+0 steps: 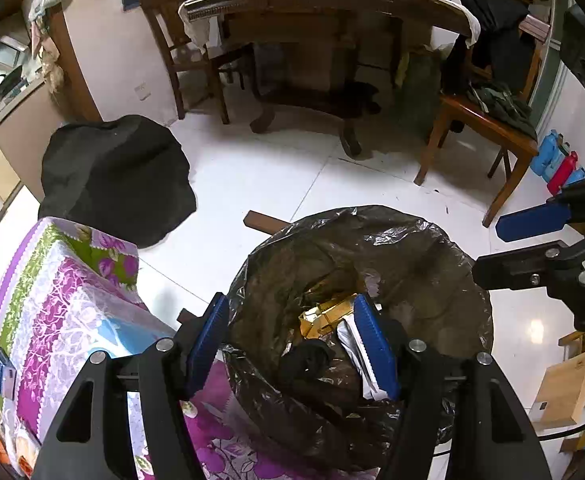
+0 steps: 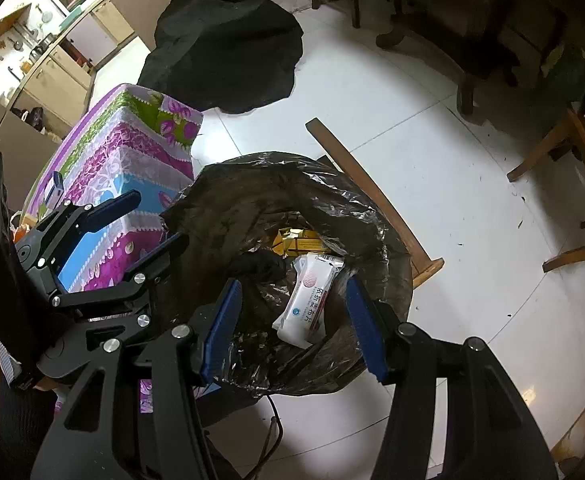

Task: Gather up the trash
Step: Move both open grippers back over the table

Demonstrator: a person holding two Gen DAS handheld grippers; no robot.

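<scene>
Both jaws spread and empty over bin bag (image 2: 292, 208): right gripper (image 2: 292, 330) directly above white packet (image 2: 310, 300) lying inside, long axis running away between the pads, left gripper (image 1: 292, 344) hovering alongside, farther from packet.

You are looking at a floral tablecloth (image 1: 64, 300) lying near left, a black cloth heap (image 1: 116, 176) sitting beyond it on white tiles, a wooden dining table (image 1: 324, 12) standing far, a wooden chair (image 1: 488, 128) standing right.
</scene>
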